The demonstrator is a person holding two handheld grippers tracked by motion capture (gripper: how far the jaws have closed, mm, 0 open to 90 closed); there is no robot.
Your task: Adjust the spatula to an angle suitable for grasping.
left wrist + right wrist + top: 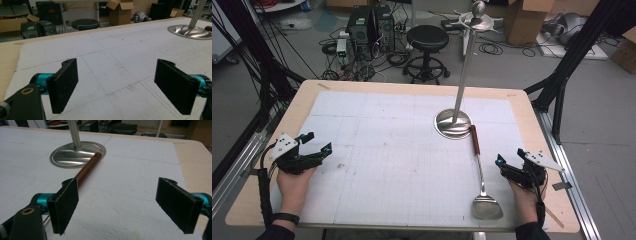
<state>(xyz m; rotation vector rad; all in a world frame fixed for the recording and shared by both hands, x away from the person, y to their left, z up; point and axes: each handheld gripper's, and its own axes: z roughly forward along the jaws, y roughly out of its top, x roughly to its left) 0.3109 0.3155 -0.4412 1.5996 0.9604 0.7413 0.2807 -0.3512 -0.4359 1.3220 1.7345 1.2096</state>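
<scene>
So, both grippers sit low at the near edge, one at each side, and both are spread wide with nothing between their jaws. The left gripper (315,142) hovers over the white foam mat (387,150), held in the person's left hand (292,182), and ahead of its jaws lies bare mat with faint grid lines. The right gripper (510,159) rests near the mat's right margin in the right hand (524,197).

Just inboard of the right gripper lies the spatula (481,175). Its long axis runs near to far: the flat steel blade points back toward the person, the handle points away. The blade is shiny and roughly square, a slim metal shank rises from it, and the grip at the far end is reddish-brown wood. In the right gripper view that brown handle (87,168) runs out from behind the left jaw, off to the side of the open gap.

Beyond the jaws, the handle's tip meets the rim of a round polished base (453,124), and I can't tell whether it rests on it or only touches. From that base a tall steel pole (464,70) climbs to a hooked top.

Farther off, past the wooden table (532,115), stand a black stool (427,40), computer towers (371,25) and cardboard boxes (524,20).
</scene>
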